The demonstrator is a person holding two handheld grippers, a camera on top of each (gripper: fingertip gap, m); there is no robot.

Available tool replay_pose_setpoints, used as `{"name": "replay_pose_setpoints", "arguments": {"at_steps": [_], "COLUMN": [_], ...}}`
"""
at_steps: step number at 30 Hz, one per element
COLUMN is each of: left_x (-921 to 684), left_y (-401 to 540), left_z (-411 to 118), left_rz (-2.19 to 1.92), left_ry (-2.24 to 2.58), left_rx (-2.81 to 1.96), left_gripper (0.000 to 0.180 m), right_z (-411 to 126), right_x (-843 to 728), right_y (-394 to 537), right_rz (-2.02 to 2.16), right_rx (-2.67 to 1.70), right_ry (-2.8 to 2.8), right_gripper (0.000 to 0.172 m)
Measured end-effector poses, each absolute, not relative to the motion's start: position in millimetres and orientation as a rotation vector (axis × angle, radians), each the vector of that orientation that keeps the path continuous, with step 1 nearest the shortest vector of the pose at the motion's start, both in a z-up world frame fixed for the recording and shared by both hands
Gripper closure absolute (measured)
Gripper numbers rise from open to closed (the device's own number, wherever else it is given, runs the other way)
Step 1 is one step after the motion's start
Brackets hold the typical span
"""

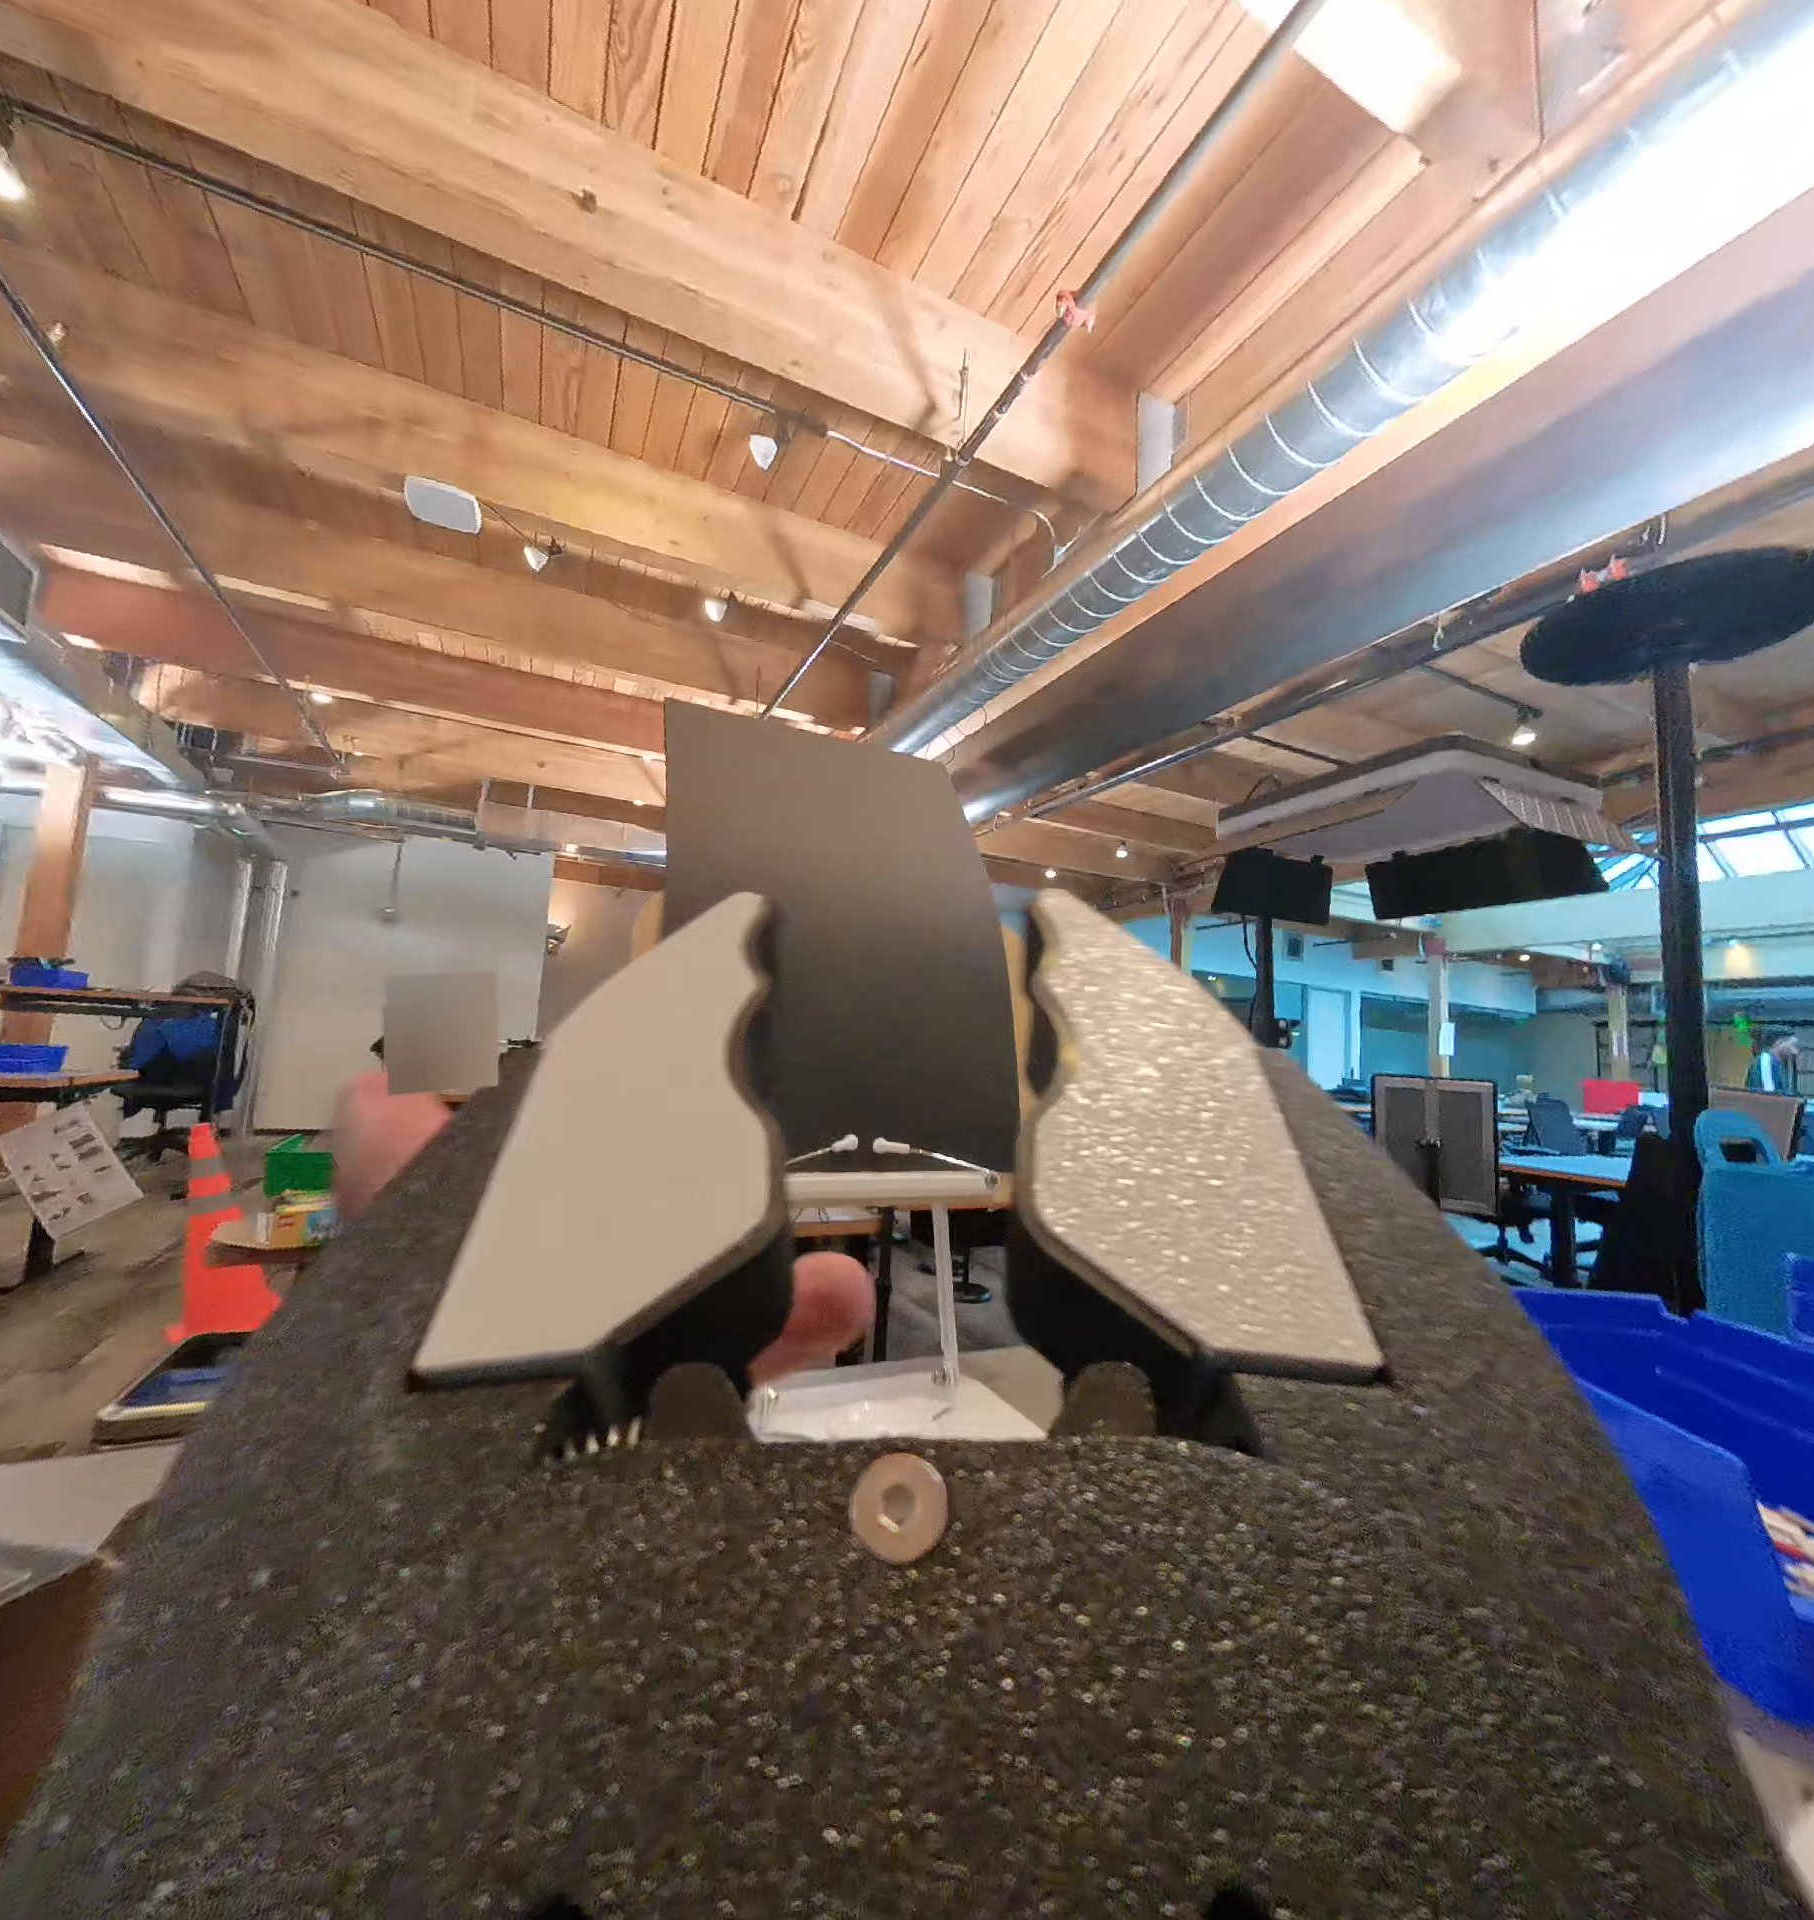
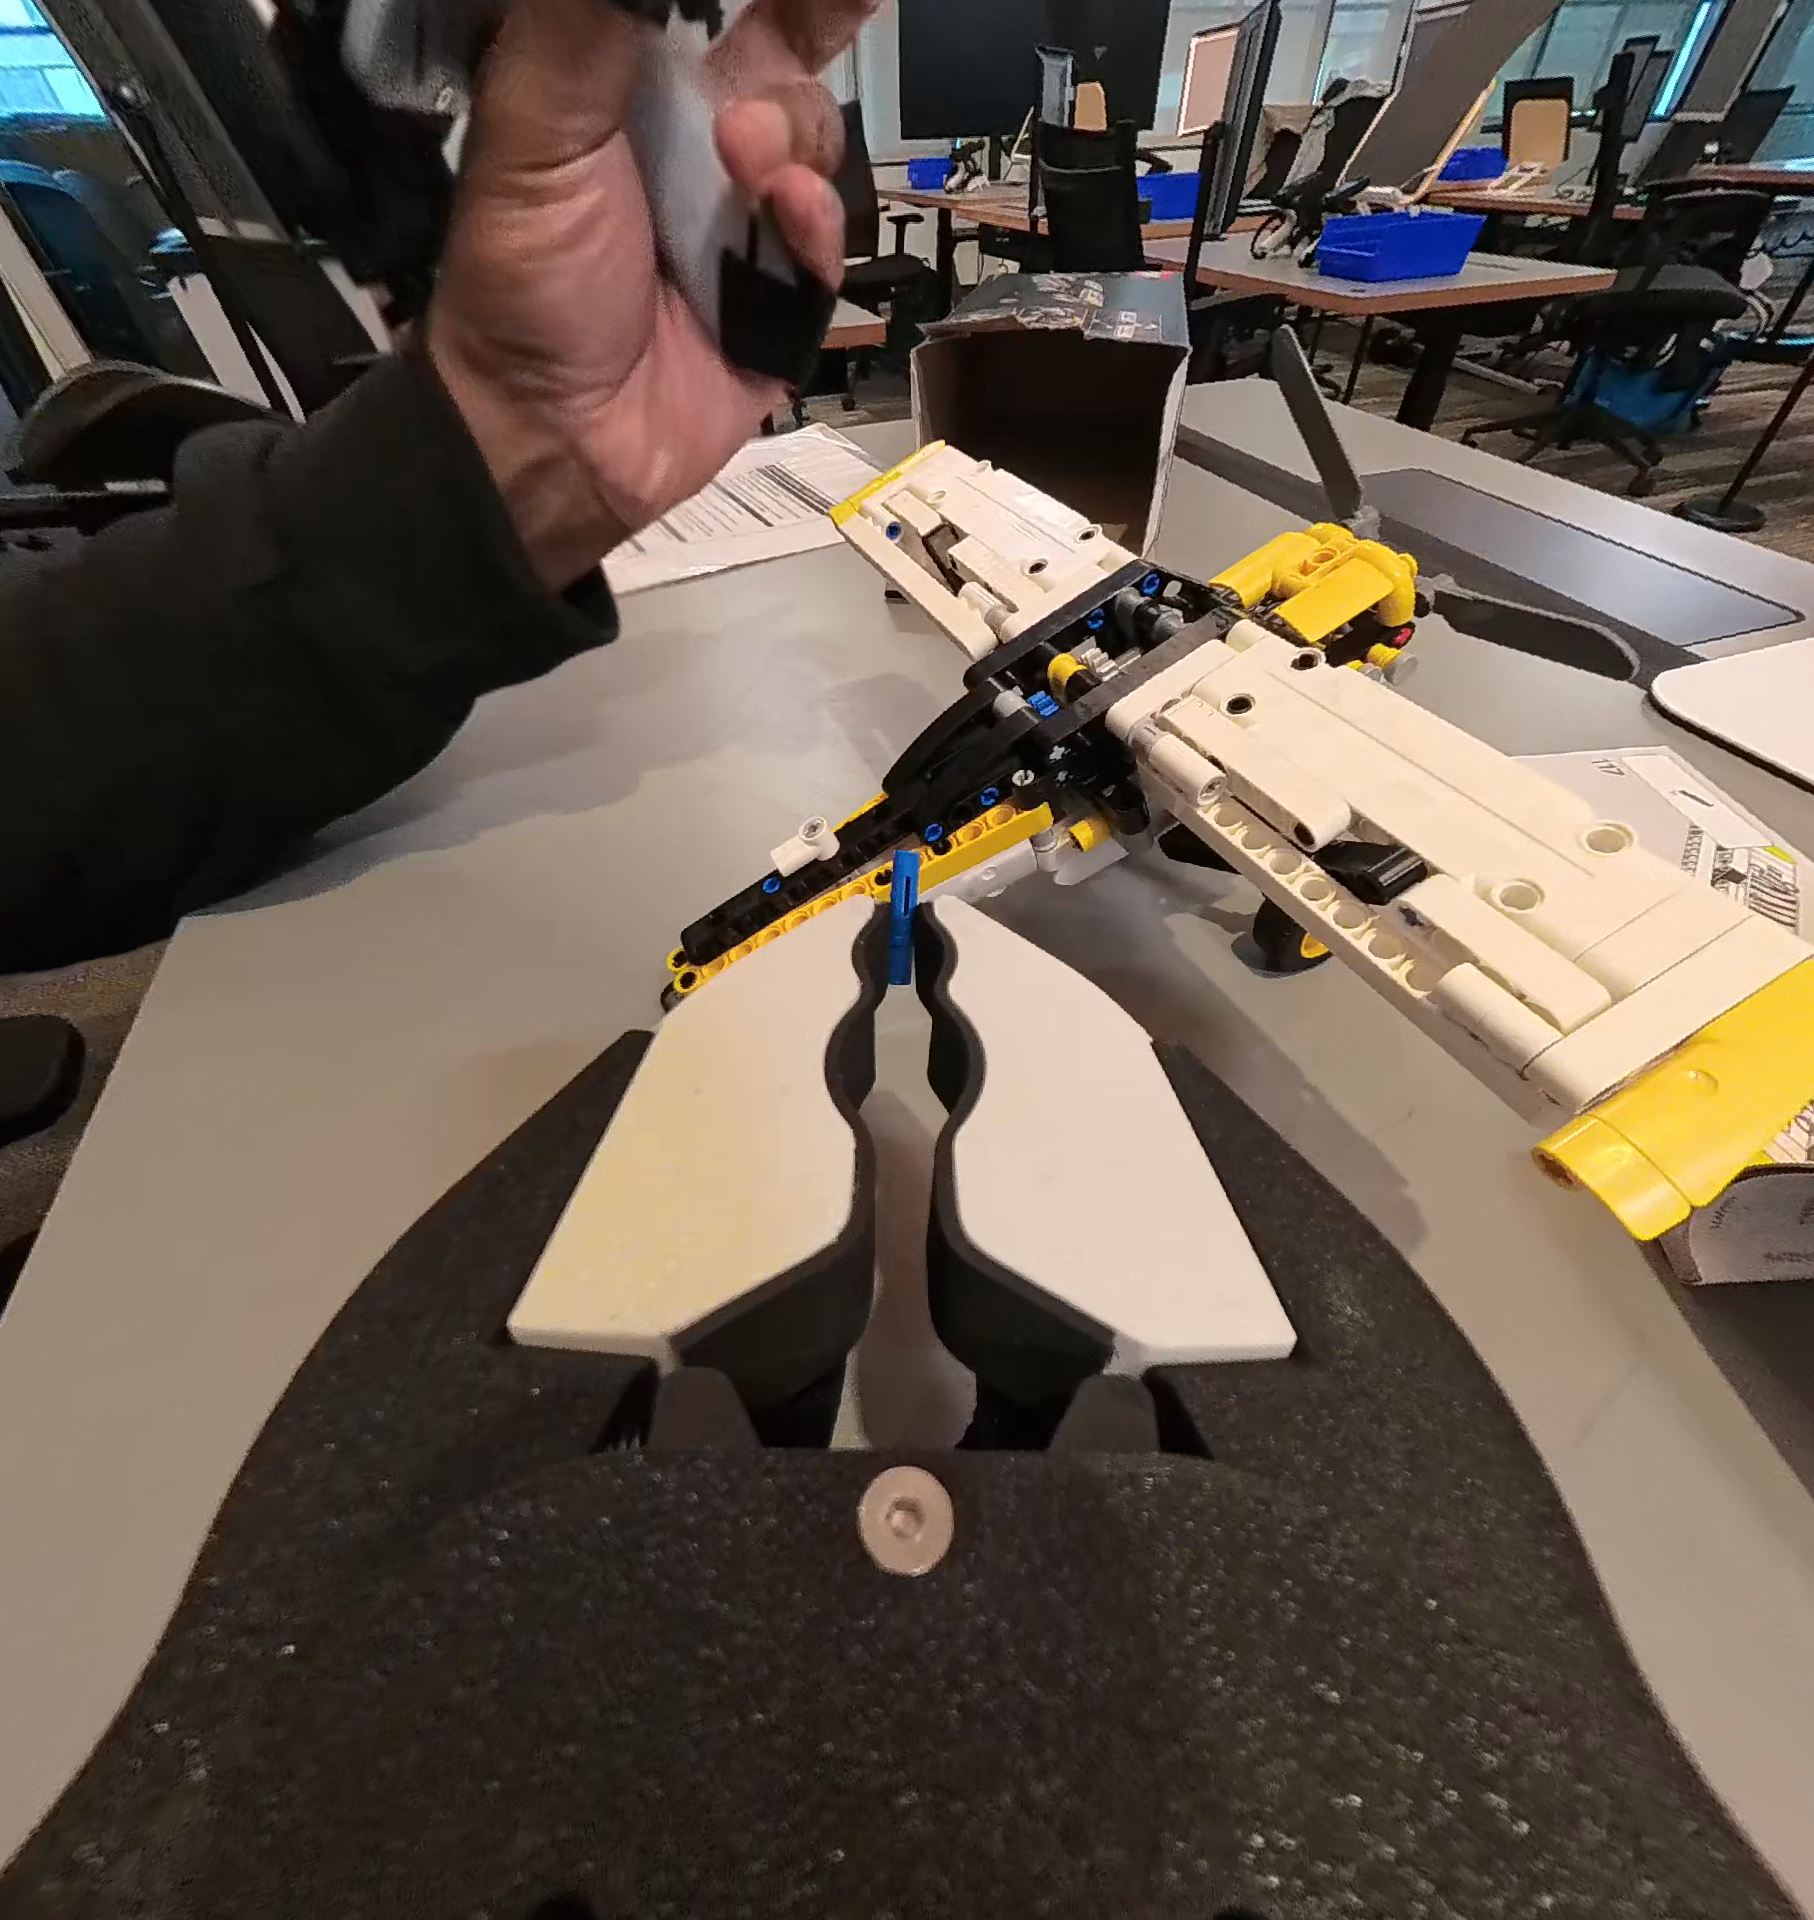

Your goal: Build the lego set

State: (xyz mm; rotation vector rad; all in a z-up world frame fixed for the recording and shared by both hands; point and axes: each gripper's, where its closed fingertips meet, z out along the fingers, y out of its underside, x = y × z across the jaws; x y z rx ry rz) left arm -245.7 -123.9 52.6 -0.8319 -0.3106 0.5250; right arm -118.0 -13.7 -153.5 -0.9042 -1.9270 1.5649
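Observation:
My right gripper [image 2: 901, 920] is shut on a small blue pin [image 2: 901, 935], which stands upright between its fingertips. The pin's tip is at the yellow beam [image 2: 986, 831] along the tail of a white, yellow and black brick-built plane [image 2: 1298, 748] lying on the grey table [image 2: 467, 987]. My left gripper [image 1: 901, 920] is raised and tilted up toward the wooden ceiling, with its jaws apart and nothing between the pads. A black board [image 1: 841, 883] stands farther off behind its fingertips. In the right wrist view, a hand [image 2: 612, 291] in a dark sleeve holds the left gripper's handle at the upper left, and its fingers are out of frame.
An open cardboard box [image 2: 1048, 416] lies behind the plane, with printed sheets [image 2: 737, 509] to its left and a booklet [image 2: 1755, 1236] under the yellow wingtip. A blue bin [image 1: 1692, 1475] is at the left gripper's right. An orange cone [image 1: 212, 1236] stands on the floor. Tip to tip, the grippers are about 25 centimeters apart.

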Motion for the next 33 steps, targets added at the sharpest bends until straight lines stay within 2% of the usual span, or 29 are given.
{"name": "replay_pose_setpoints", "arguments": {"at_steps": [1, 2, 3, 4, 7, 8, 11, 16, 22, 33], "left_x": [-249.8, -253.8, -256.9, -258.3, -234.6, -217.2, -185.4, -163.3, -157.5, -174.1], "left_y": [-121.2, -112.6, -98.3, -84.2, -49.3, -39.8, -27.7, -31.1, -32.3, -25.5], "left_z": [56.6, 56.3, 51.6, 44.5, 21.9, 12.0, -11.3, -48.2, -68.0, -71.4], "left_rz": [0.538, 0.560, 0.575, 0.587, 0.476, 0.339, 0.146, 0.211, 0.258, 0.507], "left_ry": [-0.303, -0.277, -0.230, -0.172, 0.107, 0.201, 0.309, 0.279, 0.213, 0.094], "left_rx": [-0.830, -0.881, -0.977, -1.074, -1.272, -1.338, -1.412, -1.391, -1.449, -1.427], "left_gripper": [0.117, 0.108, 0.109, 0.116, 0.155, 0.157, 0.159, 0.168, 0.163, 0.160], "right_z": [-152.9, -152.3, -151.7, -151.1, -147.9, -146.0, -134.2, -104.0, -61.5, -61.4], "right_x": [-117.7, -117.2, -116.9, -116.8, -117.6, -118.7, -124.1, -137.7, -160.3, -183.0], "right_y": [-14.1, -14.8, -15.5, -16.0, -18.2, -19.5, -24.3, -24.8, -14.5, -30.7], "right_rz": [1.575, 1.587, 1.597, 1.605, 1.647, 1.669, 1.771, 1.973, 2.436, 2.556], "right_rx": [-0.904, -0.903, -0.900, -0.898, -0.897, -0.901, -0.930, -1.042, -1.229, -1.371], "right_ry": [-1.925, -1.925, -1.924, -1.922, -1.908, -1.897, -1.837, -1.665, -1.263, -1.098], "right_gripper": [0.168, 0.168, 0.168, 0.168, 0.168, 0.168, 0.168, 0.168, 0.168, 0.167]}}
